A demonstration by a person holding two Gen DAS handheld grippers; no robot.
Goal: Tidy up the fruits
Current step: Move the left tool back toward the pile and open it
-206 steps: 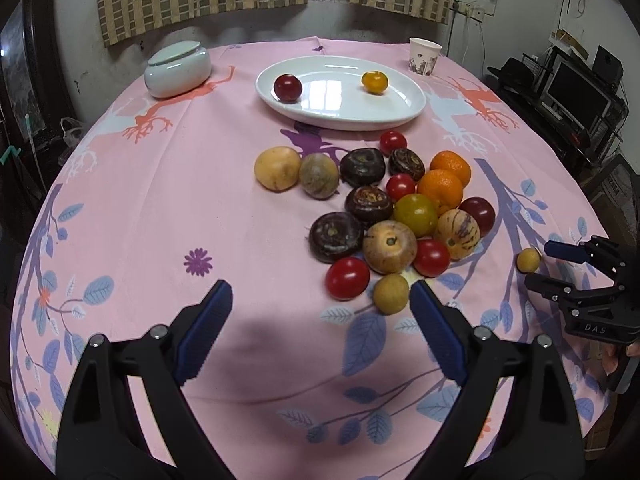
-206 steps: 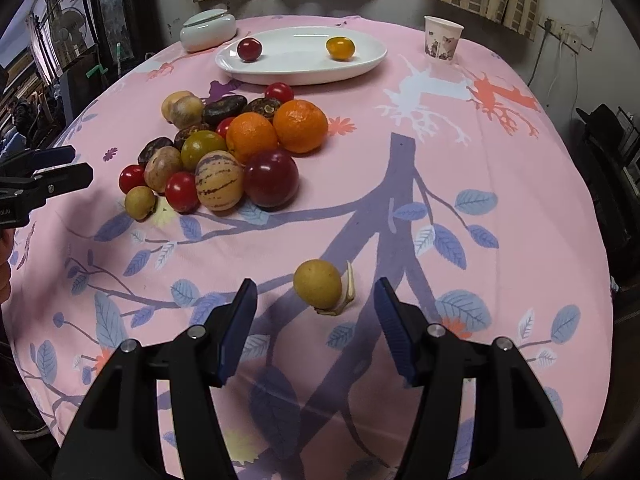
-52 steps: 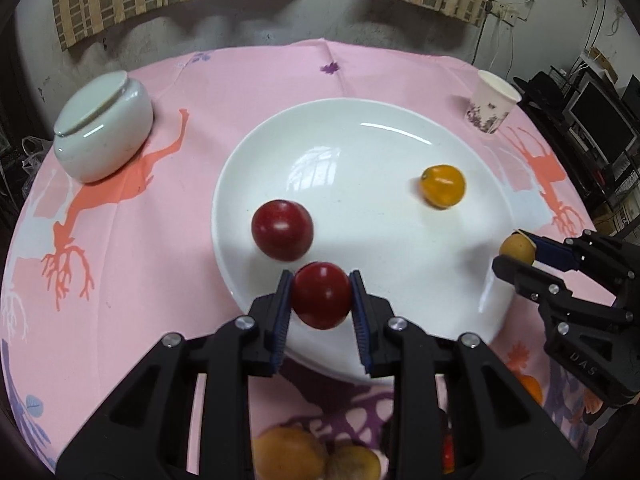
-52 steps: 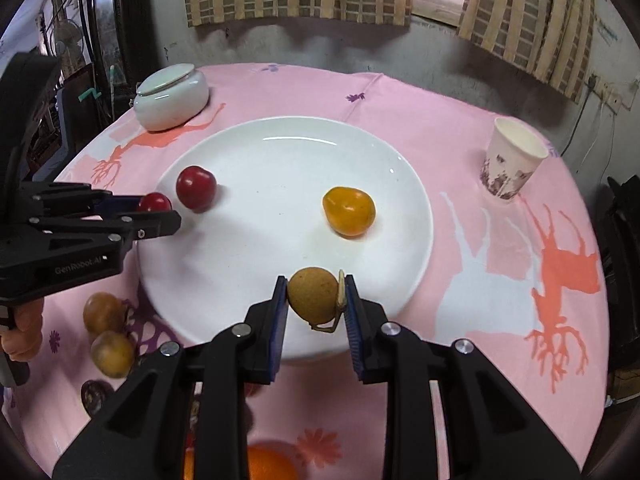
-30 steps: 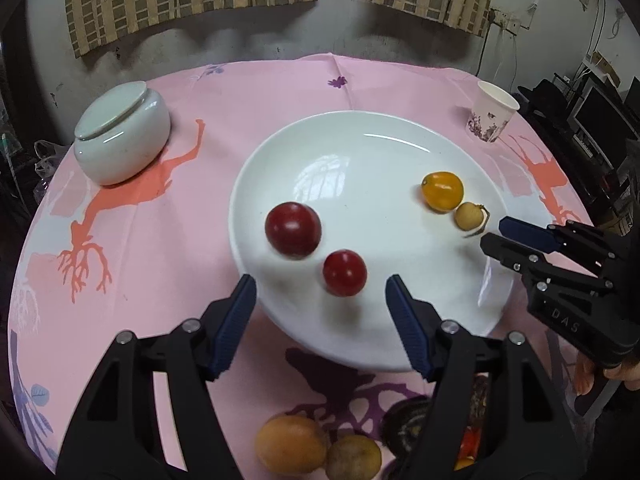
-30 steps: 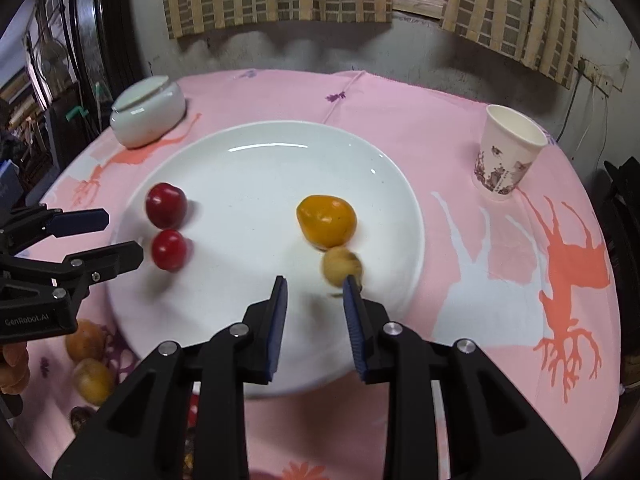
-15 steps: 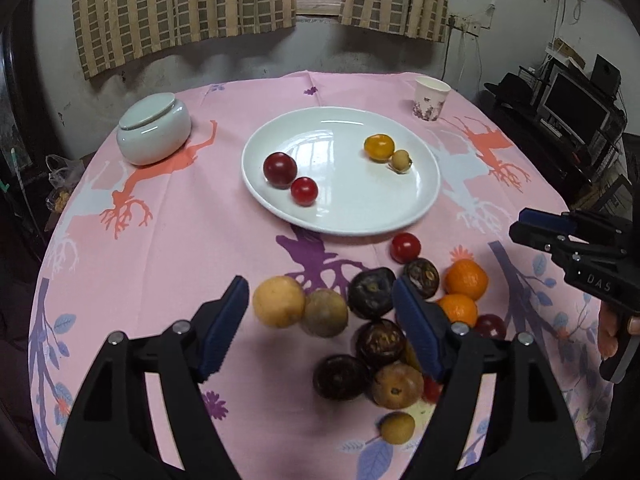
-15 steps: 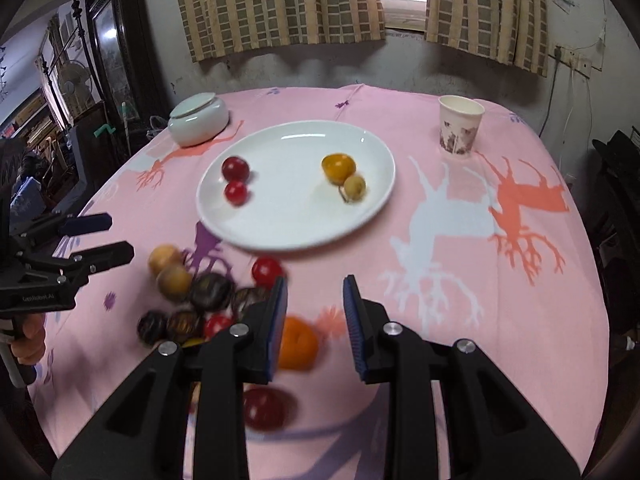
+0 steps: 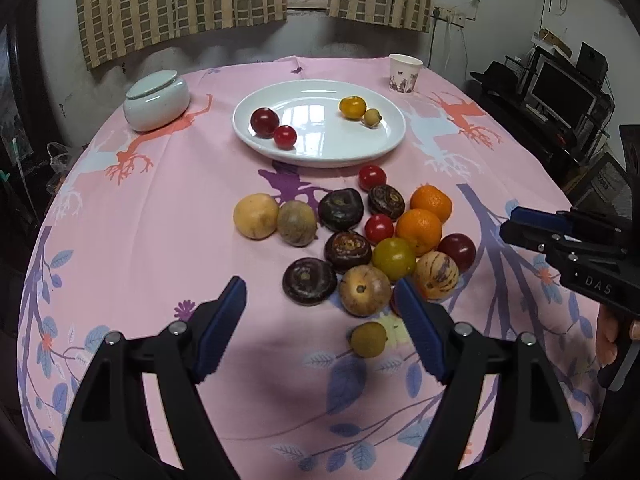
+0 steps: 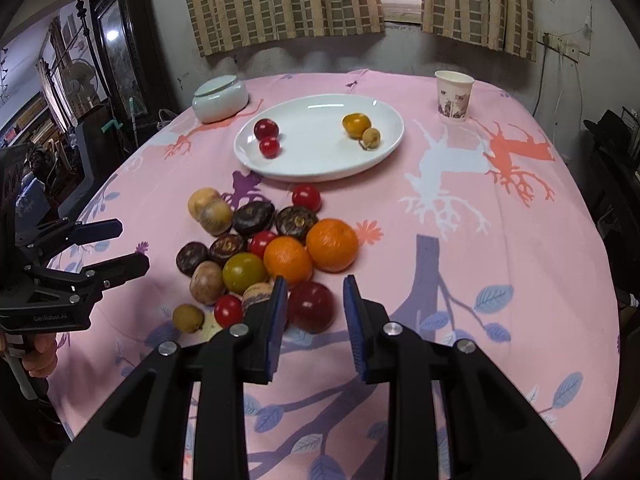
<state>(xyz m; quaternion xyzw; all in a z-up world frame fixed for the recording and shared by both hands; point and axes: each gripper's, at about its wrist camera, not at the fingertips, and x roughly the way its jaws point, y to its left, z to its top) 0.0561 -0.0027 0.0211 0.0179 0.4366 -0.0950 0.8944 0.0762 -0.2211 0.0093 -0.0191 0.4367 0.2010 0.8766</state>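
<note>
While nothing sits between its blue pads, the left gripper point(image 9: 322, 322) hangs with jaws spread wide above the near edge of the pink tablecloth point(image 9: 132, 248), facing the fruit pile. Just ahead of it lies a small tan longan point(image 9: 368, 339), and beyond that a dark round fruit point(image 9: 309, 281) and a brownish one point(image 9: 364, 290) at the pile's near side. The right gripper point(image 10: 315, 317) is parted more narrowly and also empty; a dark red plum point(image 10: 311, 306) lies on the cloth just in front of the gap, seemingly partly overlapped by the left pad, though whether the pad touches it is hard to judge from this angle. Behind the plum sit two oranges point(image 10: 310, 251) side by side, a yellow-green fruit point(image 10: 244, 273), a red cherry tomato point(image 10: 228, 310) and several dark purple and tan fruits, all bunched together in the middle of the table. Farther back, one more cherry tomato point(image 10: 306, 197) lies apart from the heap, near the white plate point(image 10: 320, 160). On the plate, a dark red fruit point(image 10: 266, 129) and a smaller red tomato point(image 10: 269, 147) rest touching at its left, while an orange-yellow fruit point(image 10: 356, 125) and a small tan longan point(image 10: 371, 135) touch at its right. Beyond the plate stand a lidded white ceramic jar point(image 10: 220, 98) on the left and a paper cup point(image 10: 454, 96) on the right.
</note>
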